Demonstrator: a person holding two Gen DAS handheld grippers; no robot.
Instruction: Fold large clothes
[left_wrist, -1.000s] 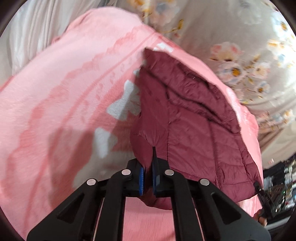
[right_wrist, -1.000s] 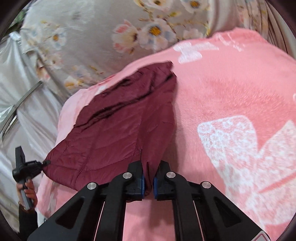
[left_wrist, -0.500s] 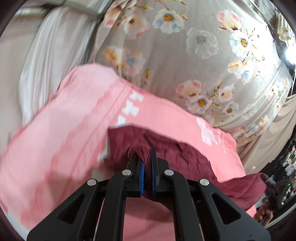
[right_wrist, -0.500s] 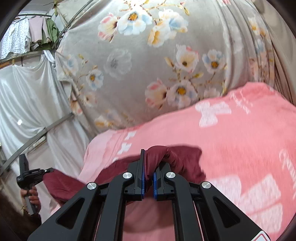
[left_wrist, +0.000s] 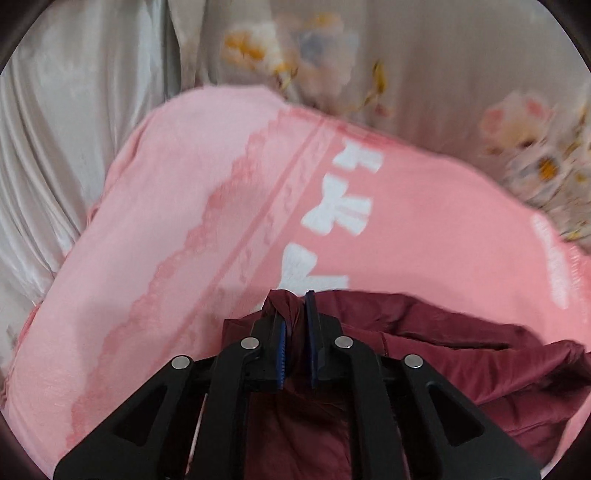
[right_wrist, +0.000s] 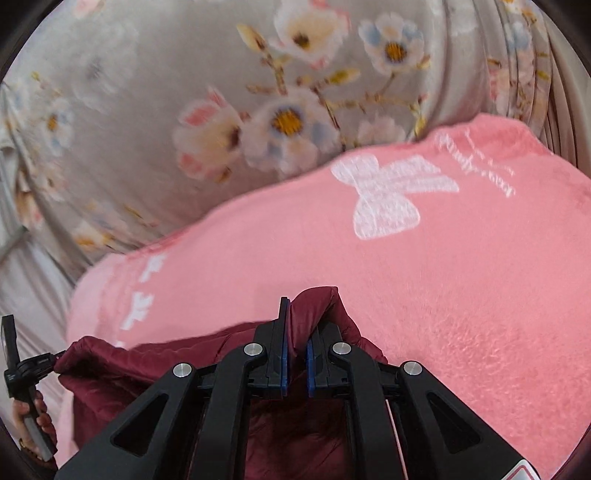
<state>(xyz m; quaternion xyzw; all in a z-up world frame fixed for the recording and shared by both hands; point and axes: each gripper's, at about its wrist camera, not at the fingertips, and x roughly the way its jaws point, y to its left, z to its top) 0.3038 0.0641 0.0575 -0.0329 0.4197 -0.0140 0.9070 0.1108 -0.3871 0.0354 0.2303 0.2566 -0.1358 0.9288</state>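
I'm pinching the jacket (left_wrist: 424, 343) with the left gripper (left_wrist: 294, 321), fabric bunching between its fingers. I'm clamping another fold with the right gripper (right_wrist: 295, 332). Jacket is sagging below and behind both grippers, over the blanket (right_wrist: 461, 288) ahead.

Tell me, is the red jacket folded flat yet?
Not yet. The jacket hangs bunched and rumpled, pinched by both grippers.

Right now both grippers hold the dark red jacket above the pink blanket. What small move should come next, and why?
Probably lower both grippers together and lay the pinched edge down. The left gripper and the right gripper are each shut on a bunched fold of the jacket, which sags between them over the pink blanket.
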